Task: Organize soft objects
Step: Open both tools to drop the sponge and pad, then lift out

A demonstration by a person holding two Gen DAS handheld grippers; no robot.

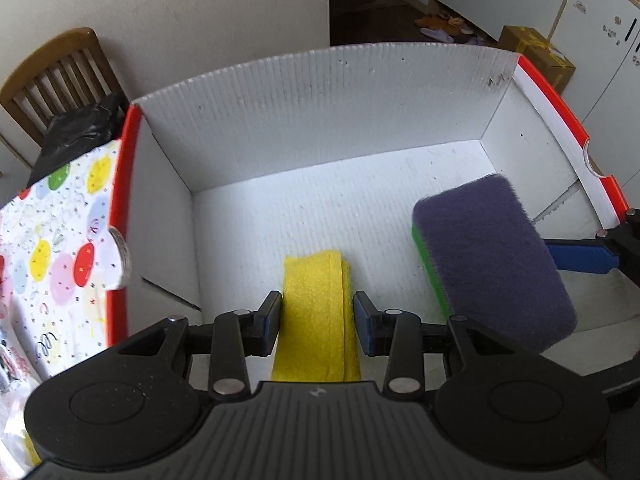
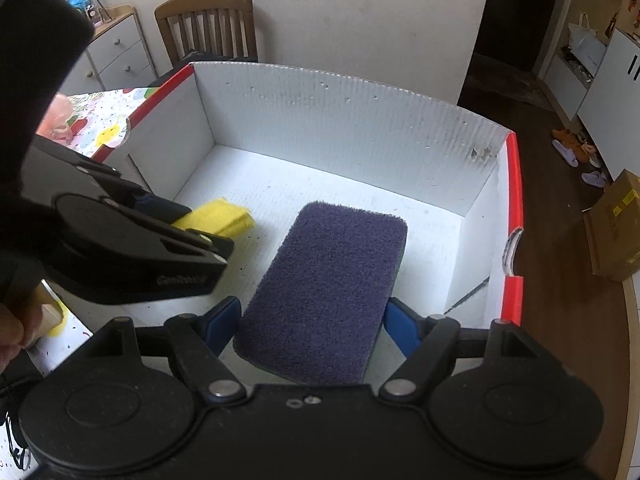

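Observation:
A folded yellow cloth (image 1: 314,280) hangs between the fingers of my left gripper (image 1: 318,312), which is shut on it just above the floor of a white corrugated box (image 1: 320,92) with red rims. My right gripper (image 2: 312,316) is shut on a purple scouring sponge (image 2: 332,264) with a green underside. It holds the sponge flat over the right half of the box (image 2: 340,120). In the left wrist view the sponge (image 1: 492,256) sits to the right of the cloth. In the right wrist view my left gripper (image 2: 188,220) and the cloth (image 2: 228,218) are at left.
The box stands on a tablecloth (image 1: 52,240) printed with balloons. Behind it are a wooden chair (image 2: 208,20) with a black bag (image 1: 76,136) and a white drawer unit (image 2: 116,56). A cardboard carton (image 2: 616,228) and slippers (image 2: 576,156) lie on the dark floor to the right.

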